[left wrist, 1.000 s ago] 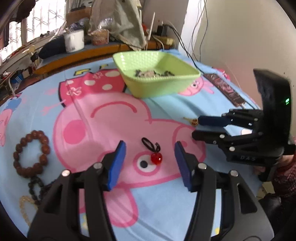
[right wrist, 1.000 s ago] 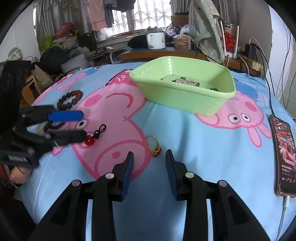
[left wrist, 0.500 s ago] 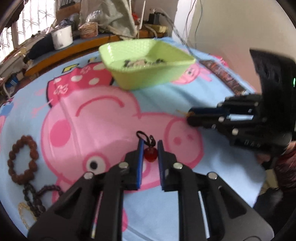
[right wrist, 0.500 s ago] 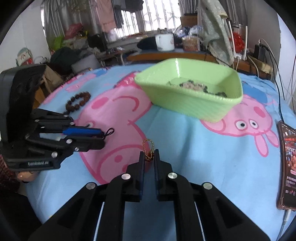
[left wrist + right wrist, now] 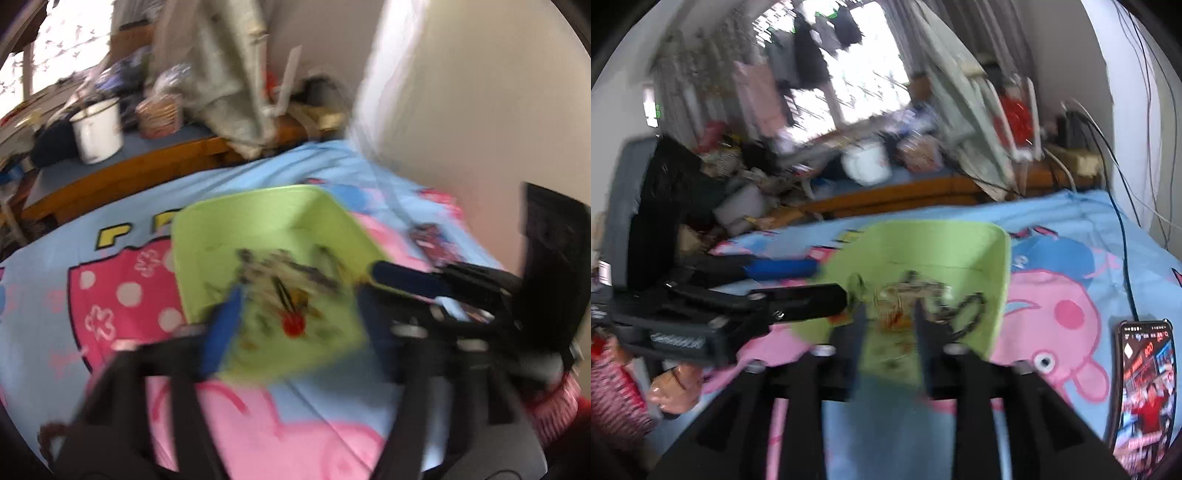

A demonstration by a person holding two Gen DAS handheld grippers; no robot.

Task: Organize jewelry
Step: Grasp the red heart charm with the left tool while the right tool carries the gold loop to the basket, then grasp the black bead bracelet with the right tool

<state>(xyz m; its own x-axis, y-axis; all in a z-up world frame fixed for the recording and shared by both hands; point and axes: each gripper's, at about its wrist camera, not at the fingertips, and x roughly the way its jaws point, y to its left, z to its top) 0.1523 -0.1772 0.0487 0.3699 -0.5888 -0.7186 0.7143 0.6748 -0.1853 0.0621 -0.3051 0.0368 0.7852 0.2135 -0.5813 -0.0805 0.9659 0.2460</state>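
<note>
Both views are motion-blurred. The green basket (image 5: 207, 243) on the Peppa Pig sheet holds a pile of jewelry (image 5: 280, 273). My left gripper (image 5: 295, 321) hangs over the basket with its jaws wide apart; the red bead charm (image 5: 293, 325) lies in the basket between them. My right gripper (image 5: 888, 328) is also over the basket (image 5: 993, 280), jaws apart, with the jewelry pile (image 5: 916, 291) and a gold chain (image 5: 892, 308) below. Each gripper shows in the other's view, the right one (image 5: 402, 284) and the left one (image 5: 798, 284).
A phone (image 5: 1145, 384) lies on the sheet at the right, with a cable (image 5: 1123, 251) running to it. A white mug (image 5: 96, 131) and clutter stand on the wooden shelf (image 5: 122, 173) behind the bed. A wall is at the right.
Both grippers lifted from the sheet and moved over the green basket. They were shut on the red charm and the gold chain; both have opened and the pieces lie in the basket.
</note>
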